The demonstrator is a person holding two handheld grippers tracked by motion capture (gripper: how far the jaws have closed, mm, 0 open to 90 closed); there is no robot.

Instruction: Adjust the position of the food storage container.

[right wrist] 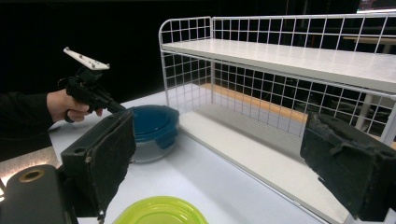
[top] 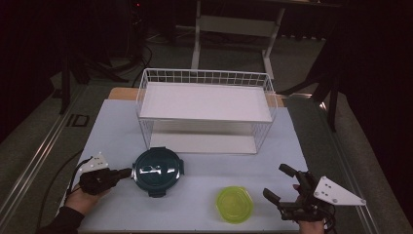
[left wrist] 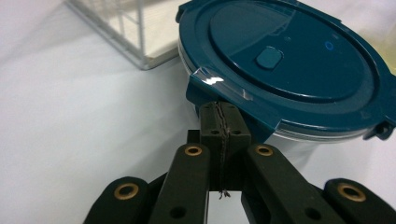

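White table (top: 204, 168) in dark room; left gripper (top: 127, 172) fingers together, right gripper (top: 281, 181) fingers wide.

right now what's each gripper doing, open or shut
left gripper: shut, jaws pressed together at the blue container's latch tab.
right gripper: open, holding nothing.

You are working in a lab or recording studio rather than a home. Your table (top: 122, 122) is covered by a plain white sheet and lit from above, while everything around it falls away into darkness behind black drapes. Beyond the table stands the white metal frame of an adjustable desk (top: 234, 24) on a grey floor, with cables (top: 141, 51) trailing across it. A metal rail (top: 39, 146) runs along the floor at your left. The white wire shelf rack (top: 204, 105) stands staged on the sheet as a prop.
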